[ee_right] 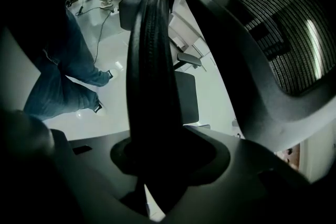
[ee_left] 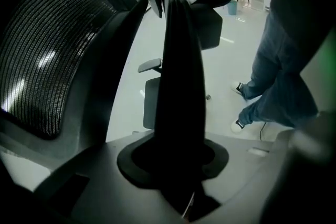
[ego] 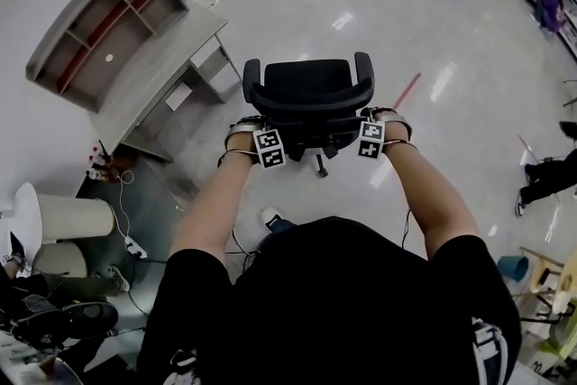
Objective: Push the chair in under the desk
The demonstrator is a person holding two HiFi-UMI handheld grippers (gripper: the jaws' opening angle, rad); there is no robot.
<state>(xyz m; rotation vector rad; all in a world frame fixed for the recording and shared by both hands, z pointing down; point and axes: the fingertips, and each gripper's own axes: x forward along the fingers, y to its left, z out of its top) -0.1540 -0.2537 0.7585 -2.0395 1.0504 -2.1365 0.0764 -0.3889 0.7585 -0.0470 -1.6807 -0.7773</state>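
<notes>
head view: black mesh-backed chair (ego: 311, 99) stands on open floor (ego: 297, 4), apart from the desk (ego: 153, 72). left gripper view: left gripper (ee_left: 178, 165) pinches its dark back rim. right gripper view: right gripper (ee_right: 157, 165) pinches the same rim

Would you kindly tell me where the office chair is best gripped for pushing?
Take the backrest's top rim from behind, one set of tongs near each end: it is a slim bar facing you. The left tongs and right tongs clamp it there.
</notes>
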